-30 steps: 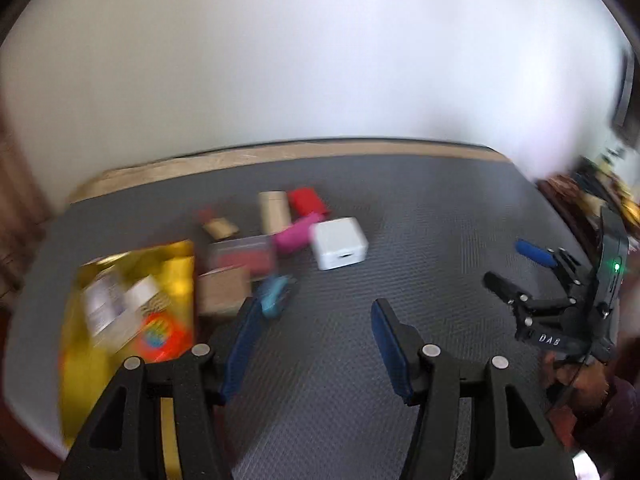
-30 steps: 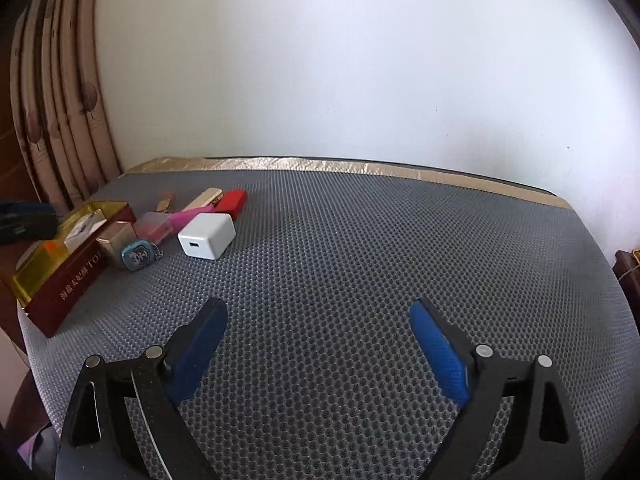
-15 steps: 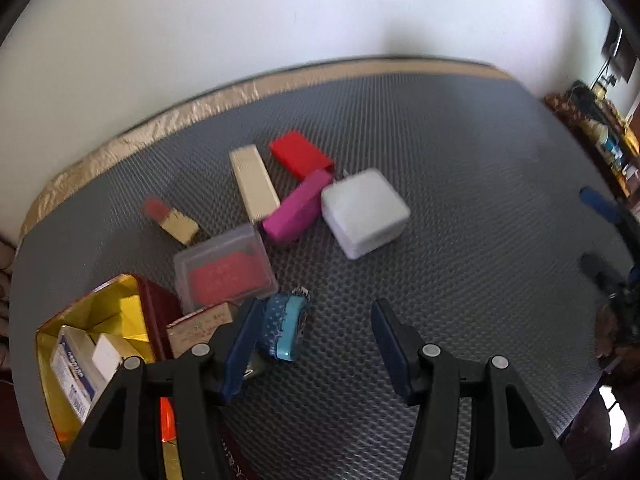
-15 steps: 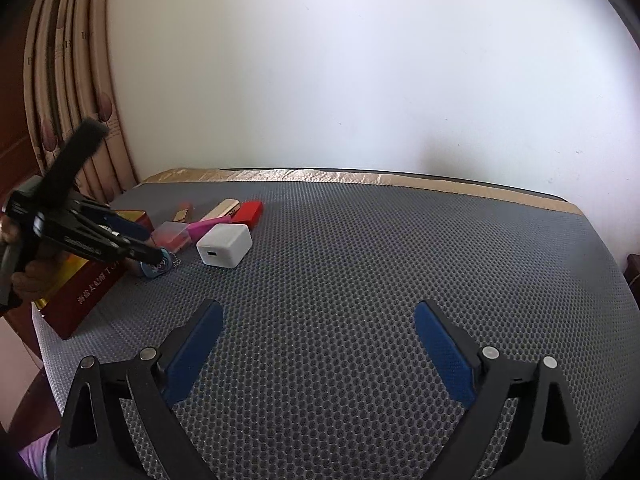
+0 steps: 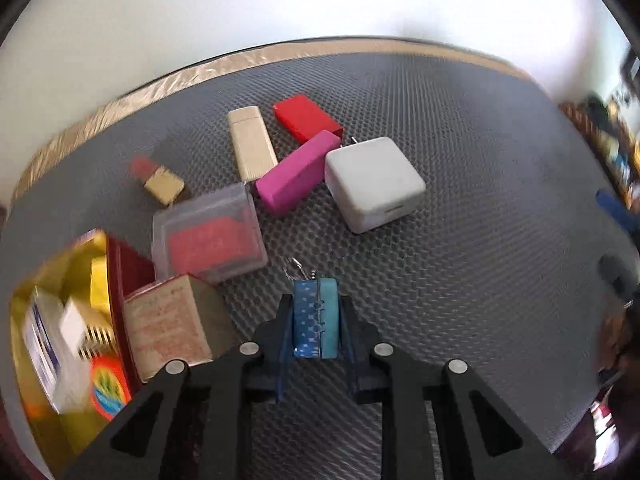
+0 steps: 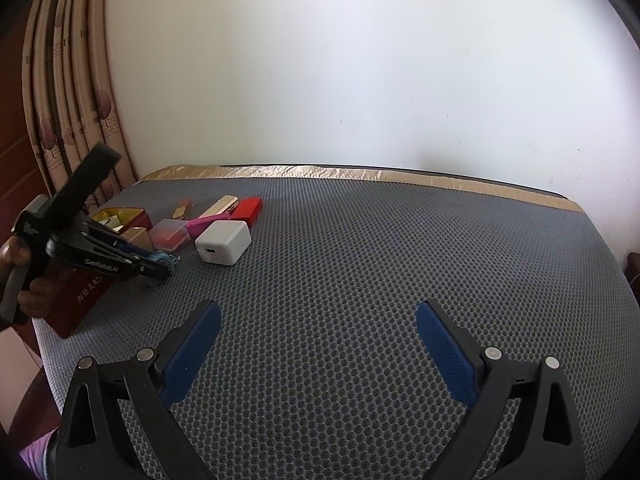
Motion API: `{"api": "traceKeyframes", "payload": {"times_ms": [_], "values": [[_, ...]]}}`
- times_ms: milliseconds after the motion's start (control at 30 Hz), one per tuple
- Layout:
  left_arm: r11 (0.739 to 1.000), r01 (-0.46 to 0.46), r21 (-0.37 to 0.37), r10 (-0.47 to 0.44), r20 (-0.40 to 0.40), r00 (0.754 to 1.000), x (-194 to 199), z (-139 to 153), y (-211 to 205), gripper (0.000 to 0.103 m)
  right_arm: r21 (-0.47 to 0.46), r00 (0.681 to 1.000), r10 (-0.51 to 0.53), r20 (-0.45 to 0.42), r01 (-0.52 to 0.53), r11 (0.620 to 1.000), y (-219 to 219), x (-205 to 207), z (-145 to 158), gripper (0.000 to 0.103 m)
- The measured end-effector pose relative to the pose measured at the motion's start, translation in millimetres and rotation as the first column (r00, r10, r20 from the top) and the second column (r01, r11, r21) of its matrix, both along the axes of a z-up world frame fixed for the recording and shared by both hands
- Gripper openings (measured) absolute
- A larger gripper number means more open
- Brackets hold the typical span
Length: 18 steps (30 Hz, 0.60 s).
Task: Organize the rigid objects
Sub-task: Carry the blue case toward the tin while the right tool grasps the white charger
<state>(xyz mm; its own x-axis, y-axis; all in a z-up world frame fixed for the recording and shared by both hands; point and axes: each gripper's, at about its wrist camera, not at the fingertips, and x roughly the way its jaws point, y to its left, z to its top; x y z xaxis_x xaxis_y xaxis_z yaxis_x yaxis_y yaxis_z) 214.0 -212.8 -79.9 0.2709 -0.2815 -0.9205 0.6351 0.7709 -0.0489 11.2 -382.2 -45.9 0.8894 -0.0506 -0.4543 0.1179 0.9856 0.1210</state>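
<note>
My left gripper (image 5: 315, 312) is shut on a small blue case (image 5: 315, 318) with a metal ring, low over the grey mat; it also shows in the right wrist view (image 6: 162, 266). Ahead lie a white charger (image 5: 374, 183), a magenta box (image 5: 298, 172), a red box (image 5: 307, 117), a gold box (image 5: 252, 142), a lipstick (image 5: 158, 180) and a clear box (image 5: 210, 234) with red contents. A tan box (image 5: 170, 326) stands at the left, beside the gold tin (image 5: 60, 340). My right gripper (image 6: 318, 344) is open and empty over bare mat.
The gold tin with red sides (image 6: 86, 294) holds several small packets and sits at the mat's left edge. The grey mesh mat (image 6: 400, 264) ends in a gold strip by the white wall. A curtain (image 6: 68, 92) hangs at the left.
My left gripper has dropped forward over the blue case and closed on it. The right gripper has stayed open and nearly still.
</note>
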Motion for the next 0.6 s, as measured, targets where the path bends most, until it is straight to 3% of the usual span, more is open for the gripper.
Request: {"api": "traceKeyframes", "payload": {"times_ms": [200, 400, 600], "values": [[0.985, -0.099, -0.141, 0.098, -0.016, 0.995, -40, 29, 22, 0.021, 0.014, 1.0, 0.025, -0.013, -0.025, 1.0, -1, 4, 1, 0.098], [0.962, -0.155, -0.227, 0.157, -0.013, 0.988, -93, 60, 57, 0.021, 0.021, 0.97, 0.243, -0.019, -0.242, 0.97, 25, 43, 20, 0.098], [0.935, -0.239, -0.261, 0.239, -0.033, 0.971, -110, 80, 103, 0.021, -0.13, 0.91, 0.394, -0.128, -0.409, 0.903, 58, 109, 29, 0.098]]}}
